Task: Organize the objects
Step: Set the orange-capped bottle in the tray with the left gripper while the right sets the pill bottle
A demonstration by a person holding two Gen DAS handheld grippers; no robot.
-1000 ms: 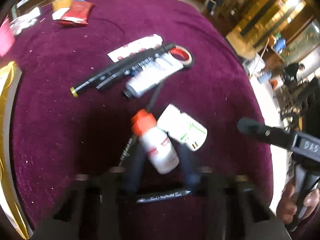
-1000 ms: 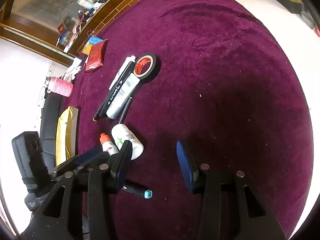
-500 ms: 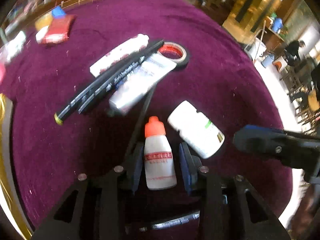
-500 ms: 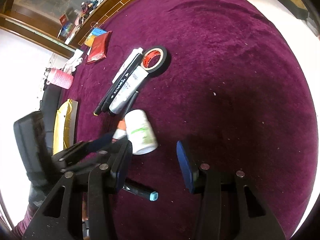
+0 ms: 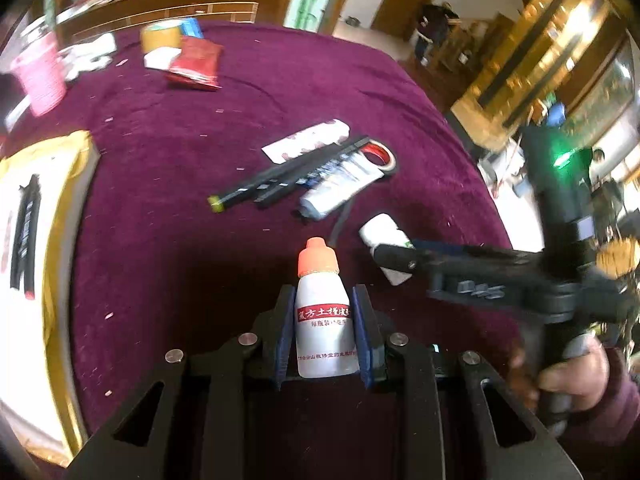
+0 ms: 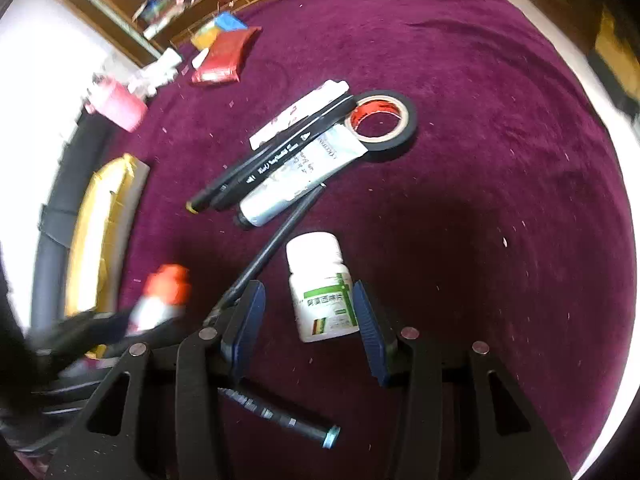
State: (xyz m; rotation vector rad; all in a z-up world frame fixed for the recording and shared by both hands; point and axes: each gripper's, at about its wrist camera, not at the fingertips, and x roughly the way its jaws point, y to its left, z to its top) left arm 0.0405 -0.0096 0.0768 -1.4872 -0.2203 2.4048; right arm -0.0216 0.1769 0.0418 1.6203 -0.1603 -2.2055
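My left gripper (image 5: 323,330) clamped on the orange-capped white bottle (image 5: 323,312), held above the purple cloth (image 5: 160,208), my right gripper (image 6: 306,318) spread wide around the white pill bottle (image 6: 322,288) lying on the cloth, pads not touching, markers (image 6: 272,156), tube (image 6: 296,178) and tape roll (image 6: 382,124) grouped beyond

Left gripper (image 5: 323,332) jaws clamped; right gripper (image 6: 308,316) jaws spread

Beyond the pill bottle (image 6: 322,286) a pen (image 6: 276,246) leads toward the tube (image 6: 298,176), whose end overlaps the tape roll (image 6: 382,125).
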